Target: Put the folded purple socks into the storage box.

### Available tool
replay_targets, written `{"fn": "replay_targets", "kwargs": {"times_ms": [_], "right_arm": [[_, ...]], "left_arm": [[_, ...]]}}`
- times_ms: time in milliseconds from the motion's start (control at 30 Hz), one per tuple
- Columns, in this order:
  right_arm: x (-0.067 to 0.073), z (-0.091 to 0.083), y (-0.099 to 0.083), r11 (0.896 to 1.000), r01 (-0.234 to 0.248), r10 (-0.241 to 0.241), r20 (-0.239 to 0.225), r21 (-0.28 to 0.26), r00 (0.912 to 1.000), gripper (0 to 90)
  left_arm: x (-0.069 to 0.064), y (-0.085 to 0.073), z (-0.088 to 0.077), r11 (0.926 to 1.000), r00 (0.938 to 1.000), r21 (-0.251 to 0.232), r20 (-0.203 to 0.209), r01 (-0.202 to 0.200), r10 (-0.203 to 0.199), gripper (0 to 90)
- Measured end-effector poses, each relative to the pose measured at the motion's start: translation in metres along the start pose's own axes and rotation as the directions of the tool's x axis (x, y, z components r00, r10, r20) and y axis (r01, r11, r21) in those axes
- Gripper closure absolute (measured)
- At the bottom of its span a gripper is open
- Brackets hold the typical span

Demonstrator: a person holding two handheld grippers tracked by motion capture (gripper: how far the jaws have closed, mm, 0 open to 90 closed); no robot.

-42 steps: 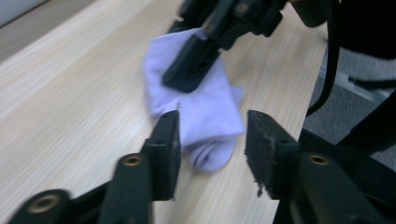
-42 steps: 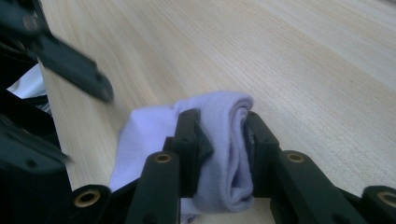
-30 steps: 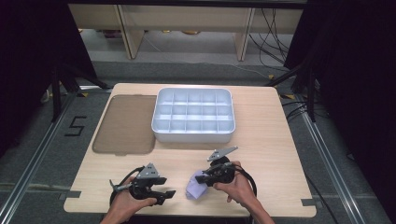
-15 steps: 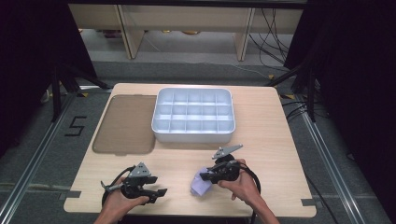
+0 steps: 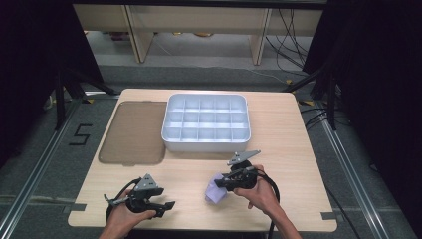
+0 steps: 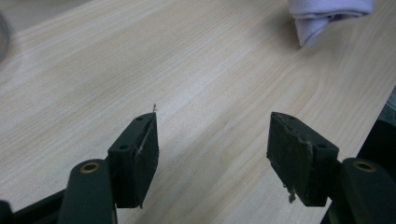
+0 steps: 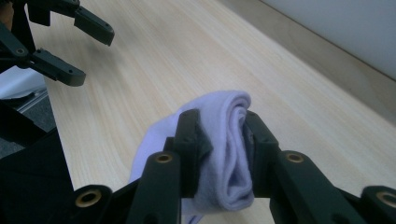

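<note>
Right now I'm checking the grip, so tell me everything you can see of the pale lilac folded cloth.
The pale lilac folded cloth looks like soft knit fabric, folded over into several rounded layers. The right gripper pinches it, one black jaw pressing each side, so the fold bulges up between them. It sits low at the near part of the light wooden table, in front of the white compartment tray. Its lower end is hidden.
</note>
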State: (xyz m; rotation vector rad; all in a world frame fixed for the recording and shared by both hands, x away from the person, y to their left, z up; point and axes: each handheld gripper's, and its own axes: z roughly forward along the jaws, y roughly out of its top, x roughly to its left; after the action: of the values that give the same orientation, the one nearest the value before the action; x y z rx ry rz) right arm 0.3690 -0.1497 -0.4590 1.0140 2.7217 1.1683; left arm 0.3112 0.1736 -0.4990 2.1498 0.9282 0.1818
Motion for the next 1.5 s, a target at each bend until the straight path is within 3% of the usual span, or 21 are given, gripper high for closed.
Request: {"fn": "replay_targets", "kwargs": {"times_ms": [100, 167, 333, 367, 433, 467, 600, 633, 667, 733, 767, 833, 900, 967, 1067, 1100, 1133, 1200, 1400, 1500], "right_arm": [[-0.004, -0.004, 0.004, 1.0, 0.008, -0.008, 0.017, -0.009, 0.9998, 71.6], [-0.006, -0.008, 0.008, 1.0, 0.002, -0.002, 0.023, -0.015, 0.9997, 71.7], [-0.015, -0.025, 0.029, 1.0, -0.009, 0.01, 0.053, -0.017, 0.9985, 71.6], [-0.018, -0.029, 0.035, 1.0, 0.011, -0.009, 0.074, -0.021, 0.9972, 71.6], [-0.023, -0.04, 0.047, 1.0, -0.004, 0.006, 0.106, -0.024, 0.9943, 71.6], [-0.025, -0.045, 0.053, 1.0, 0.001, 0.001, 0.125, -0.011, 0.9922, 71.6], [-0.035, -0.06, 0.073, 0.999, -0.033, 0.036, 0.169, -0.02, 0.985, 71.6], [-0.04, -0.061, 0.079, 0.999, -0.031, 0.033, 0.19, -0.014, 0.9813, 71.6], [-0.045, -0.063, 0.086, 1.0, -0.018, 0.017, 0.216, 0.003, 0.9763, 71.6], [-0.049, -0.064, 0.094, 1.0, -0.025, 0.024, 0.231, 0.003, 0.9726, 71.6], [-0.059, -0.066, 0.107, 0.999, -0.034, 0.03, 0.26, 0.008, 0.9652, 71.6], [-0.071, -0.066, 0.115, 1.0, -0.025, 0.021, 0.296, 0.01, 0.955, 71.6], [-0.08, -0.067, 0.121, 0.998, -0.063, 0.053, 0.313, 0.02, 0.9482, 71.7], [-0.09, -0.066, 0.122, 0.997, -0.07, 0.058, 0.325, 0.025, 0.944, 71.7], [-0.104, -0.062, 0.123, 0.997, -0.076, 0.059, 0.36, 0.032, 0.9309, 71.6], [-0.107, -0.061, 0.123, 0.995, -0.096, 0.078, 0.374, 0.029, 0.9242, 71.7], [-0.107, -0.061, 0.123, 0.995, -0.096, 0.078, 0.374, 0.029, 0.9242, 71.7], [-0.115, -0.056, 0.123, 0.992, -0.118, 0.092, 0.392, 0.042, 0.9151, 71.6], [-0.128, -0.039, 0.122, 0.989, -0.124, 0.079, 0.434, 0.078, 0.8973, 71.6], [-0.131, -0.027, 0.121, 0.987, -0.108, 0.044, 0.451, 0.117, 0.8913, 71.7]], "left_arm": [[0.001, 0.0, -0.001, 1.0, 1.0, 0.0, 0.004, -0.004, 0.004, 33.5], [0.0, 0.0, -0.002, 0.9997, 0.9998, -0.015, 0.006, 0.017, -0.017, 33.5], [0.002, -0.001, -0.005, 0.9999, 1.0, -0.014, -0.004, 0.001, -0.001, 33.2], [0.001, -0.002, -0.005, 0.9993, 0.9996, -0.024, -0.005, 0.028, -0.028, 33.2], [0.004, -0.002, -0.006, 0.9999, 1.0, -0.016, -0.006, 0.004, -0.004, 33.2], [0.003, -0.002, -0.005, 0.9991, 0.9996, -0.029, -0.001, 0.029, -0.029, 33.2], [0.005, -0.003, -0.006, 0.9993, 0.9996, -0.026, -0.014, 0.025, -0.025, 32.7], [0.007, -0.002, -0.006, 0.9999, 1.0, -0.015, -0.009, 0.001, -0.001, 32.6], [0.006, -0.003, -0.005, 0.9993, 0.9995, -0.023, -0.008, 0.029, -0.029, 32.3], [0.007, -0.002, -0.006, 0.9997, 0.9999, -0.024, -0.012, 0.012, -0.012, 32.0], [0.005, -0.002, -0.007, 0.9993, 0.9997, -0.032, -0.012, 0.021, -0.021, 32.0], [0.007, -0.003, -0.008, 0.9998, 0.9998, -0.019, -0.016, -0.01, 0.01, 31.9], [0.006, -0.004, -0.006, 0.9994, 0.9997, -0.029, -0.013, 0.019, -0.019, 31.5], [0.007, -0.003, -0.004, 0.9994, 0.9998, -0.03, -0.009, 0.016, -0.016, 31.2], [0.006, -0.003, -0.004, 0.9993, 0.9996, -0.027, -0.009, 0.026, -0.026, 30.4], [0.005, -0.004, -0.004, 0.9995, 0.9997, -0.023, -0.007, 0.021, -0.021, 30.3], [0.005, -0.004, -0.004, 0.9995, 0.9997, -0.023, -0.007, 0.021, -0.021, 30.2], [0.005, -0.004, -0.004, 0.9995, 0.9998, -0.027, -0.011, 0.018, -0.019, 30.0], [0.008, -0.003, -0.006, 0.9998, 0.9998, -0.018, -0.019, 0.007, -0.007, 29.8], [0.008, -0.003, -0.006, 0.9997, 0.9999, -0.022, -0.013, 0.008, -0.009, 29.8]]}}
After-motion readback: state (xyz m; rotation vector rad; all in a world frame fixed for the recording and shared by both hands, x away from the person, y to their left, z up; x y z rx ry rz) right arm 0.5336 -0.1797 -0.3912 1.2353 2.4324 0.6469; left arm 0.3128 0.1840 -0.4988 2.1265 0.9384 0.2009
